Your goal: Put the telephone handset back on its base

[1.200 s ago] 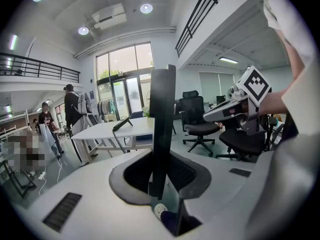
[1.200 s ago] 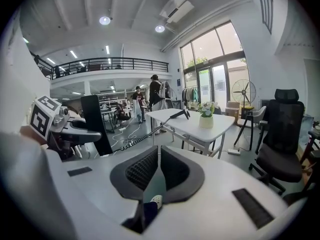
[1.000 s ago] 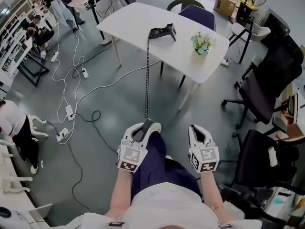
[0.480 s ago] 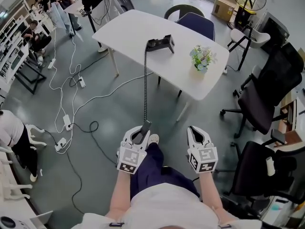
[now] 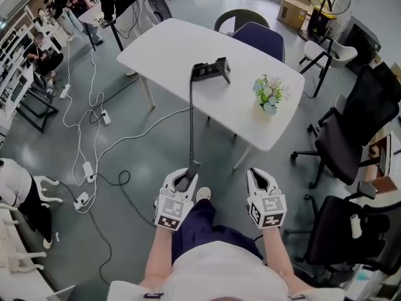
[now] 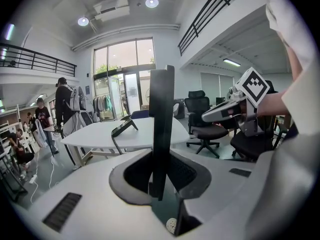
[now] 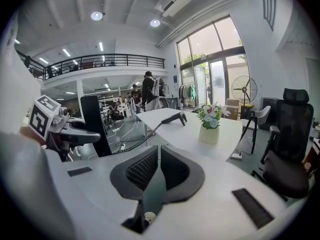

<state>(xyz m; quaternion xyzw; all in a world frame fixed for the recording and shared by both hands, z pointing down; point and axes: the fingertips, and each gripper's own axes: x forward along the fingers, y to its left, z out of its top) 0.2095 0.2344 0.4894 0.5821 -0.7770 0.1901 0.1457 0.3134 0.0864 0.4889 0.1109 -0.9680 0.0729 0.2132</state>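
Table (image 5: 169,42): big white one, well apart from both grippers across open floor. Meant as the landing spot, so plenty of ground left to cover before any placing, by the look of it.

Cord (image 5: 191,118): dark and coiled, drawn into a nearly straight line from the base, over the table edge and down to the handset. Stretched like that purely from holding the handset so far off, most likely.

Left gripper (image 5: 183,182): low in front of the body, jaws pinching the handset by its two flat sides. Held out ahead, probably to keep the cord off the legs.

Right gripper (image 5: 263,179): level with the left one and just beside it. Jaws pressed together on nothing, kind of parked, spare for now.

Base (image 5: 211,71): black wedge near the middle of the table, sloped cradle bare, cord leaving from its left end. Waiting for the handset, so not done yet.

Flower pot (image 5: 269,96): to the right of the base, near but apart. Only thing worth not bumping on the way in.

Handset (image 6: 161,119): gripped in the left jaws, standing upright out of them, well apart from the base.

Handset look: flat black slab, matte, straight-sided, thin when seen edge-on in the left gripper view. Cord joined at the far tip in the head view.
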